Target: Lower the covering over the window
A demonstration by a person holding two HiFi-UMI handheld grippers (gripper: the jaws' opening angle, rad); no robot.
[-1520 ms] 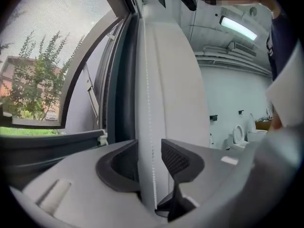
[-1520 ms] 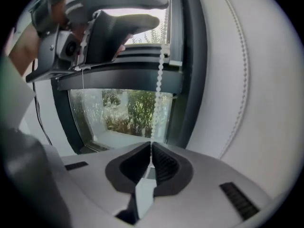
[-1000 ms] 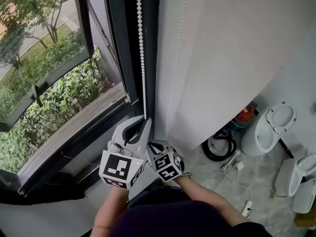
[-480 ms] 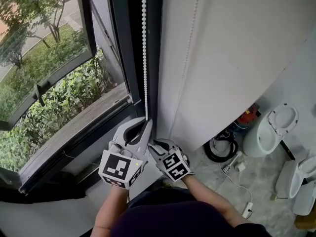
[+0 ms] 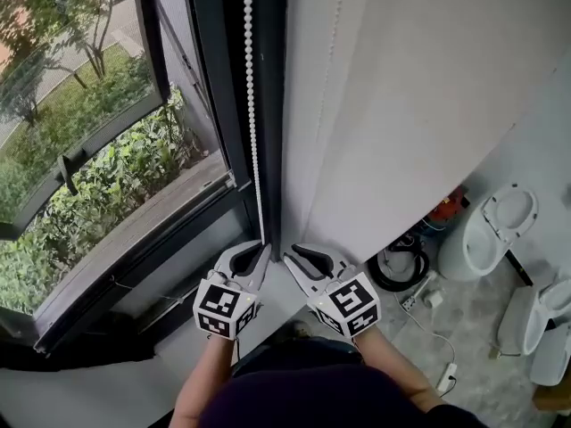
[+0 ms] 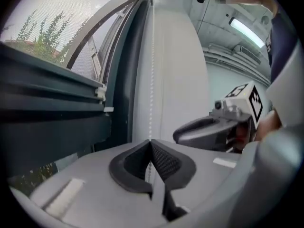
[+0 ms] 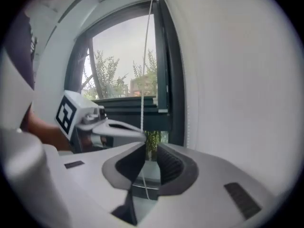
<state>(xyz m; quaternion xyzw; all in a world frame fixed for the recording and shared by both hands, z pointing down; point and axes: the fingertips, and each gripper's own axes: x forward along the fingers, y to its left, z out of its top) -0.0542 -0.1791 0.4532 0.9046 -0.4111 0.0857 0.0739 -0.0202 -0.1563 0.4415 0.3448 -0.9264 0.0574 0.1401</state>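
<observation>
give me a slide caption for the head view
Left gripper shut on the bead chain by the window, right gripper open alongside

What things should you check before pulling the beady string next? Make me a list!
1. Left gripper gripping the bead chain: ok, its jaws are shut on it.
2. Right gripper free to move: ok, its jaws are apart and the chain runs loose between them.
3. Chain straight, no tangle: ok, it hangs straight beside the window frame.
4. Window glass covered: not ok, the plants outside show through bare glass.
5. Covering's bottom edge: cannot tell, none is in view.
</observation>
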